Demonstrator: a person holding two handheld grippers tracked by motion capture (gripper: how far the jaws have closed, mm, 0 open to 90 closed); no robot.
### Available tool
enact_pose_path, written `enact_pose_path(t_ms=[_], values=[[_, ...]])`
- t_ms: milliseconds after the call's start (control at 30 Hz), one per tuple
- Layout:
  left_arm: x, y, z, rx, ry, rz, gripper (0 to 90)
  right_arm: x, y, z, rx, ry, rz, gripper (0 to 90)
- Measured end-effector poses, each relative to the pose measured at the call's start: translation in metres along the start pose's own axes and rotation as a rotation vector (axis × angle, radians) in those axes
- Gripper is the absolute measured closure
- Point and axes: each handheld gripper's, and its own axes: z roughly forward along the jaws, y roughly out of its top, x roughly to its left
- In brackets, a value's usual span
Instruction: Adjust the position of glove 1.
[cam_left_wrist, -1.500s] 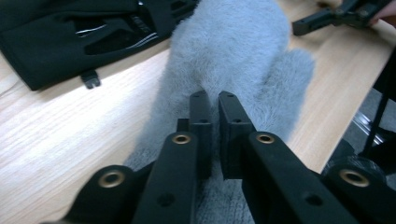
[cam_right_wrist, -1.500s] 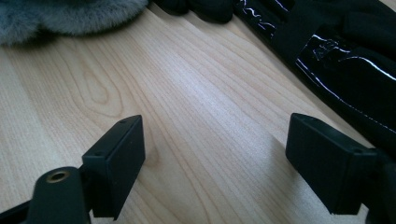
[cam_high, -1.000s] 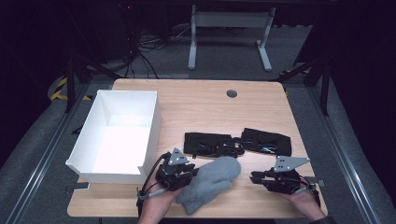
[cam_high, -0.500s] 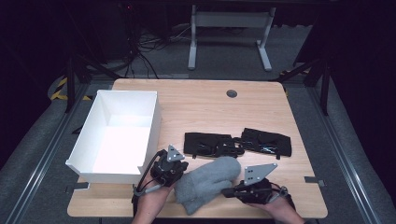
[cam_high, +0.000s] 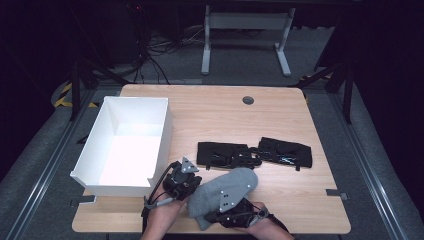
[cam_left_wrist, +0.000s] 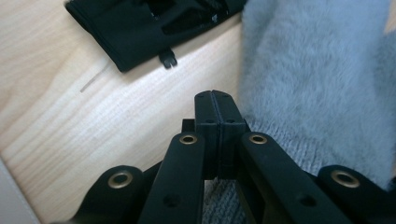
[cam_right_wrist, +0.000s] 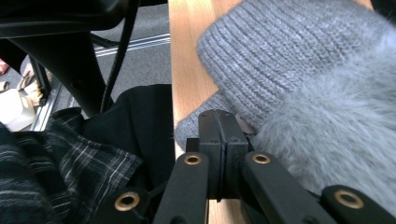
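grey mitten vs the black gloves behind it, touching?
Cannot tell. In the high view the grey mitten tip comes right up to the black gloves, no clear gap or overlap. The left gripper view shows bare wood between them lower down.

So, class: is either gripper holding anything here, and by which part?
It cannot be told. The left gripper and right gripper are shut beside the grey mitten, near its knitted cuff, but no fabric shows between the jaws.

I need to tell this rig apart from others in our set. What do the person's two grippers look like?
The left gripper and right gripper are both black, each topped by a grey three-cornered plate with small dark dots. Seen close, the black jaws are flat bars joined by brass-ringed pivots. A black cable trails from each.
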Motion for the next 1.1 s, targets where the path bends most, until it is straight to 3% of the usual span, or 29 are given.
enact_pose_path(t_ms=[167, 400, 533, 733, 800, 833, 867, 967, 1033, 1100], values=[[0.001, 0.0, 0.001, 0.009, -0.019, -0.005, 90.0, -0.001, 0.001, -0.003, -0.033, -0.055, 0.003, 90.0], [0.0, 0.001, -0.003, -0.002, -0.081, -0.012, 90.0, 0.002, 0.002, -0.014, -0.088, -0.078, -0.004, 90.0], [-0.004, 0.001, -0.005, -0.004, -0.099, -0.001, 90.0, 0.002, -0.001, -0.024, -0.099, -0.074, 0.0, 90.0], [-0.009, 0.001, -0.007, -0.019, -0.163, -0.003, 90.0, 0.003, -0.006, -0.034, -0.116, -0.089, 0.008, 90.0], [-0.01, 0.001, -0.007, -0.015, -0.121, 0.016, 90.0, 0.003, -0.008, -0.035, -0.111, -0.096, 0.005, 90.0], [-0.008, -0.001, -0.006, 0.001, -0.06, 0.027, 90.0, 0.003, -0.009, -0.034, -0.101, -0.094, 0.008, 90.0], [-0.008, -0.001, -0.006, 0.001, -0.06, 0.027, 90.0, 0.003, -0.009, -0.034, -0.101, -0.094, 0.008, 90.0], [-0.005, -0.005, -0.005, 0.017, -0.002, 0.023, 90.0, 0.005, -0.009, -0.031, -0.09, -0.075, 0.007, 90.0], [-0.005, -0.009, -0.002, 0.056, 0.041, 0.027, 90.0, 0.009, -0.007, -0.023, -0.072, -0.051, -0.003, 90.0], [-0.004, -0.01, 0.0, 0.07, 0.036, 0.022, 90.0, 0.01, -0.007, -0.02, -0.066, -0.044, -0.01, 90.0]])
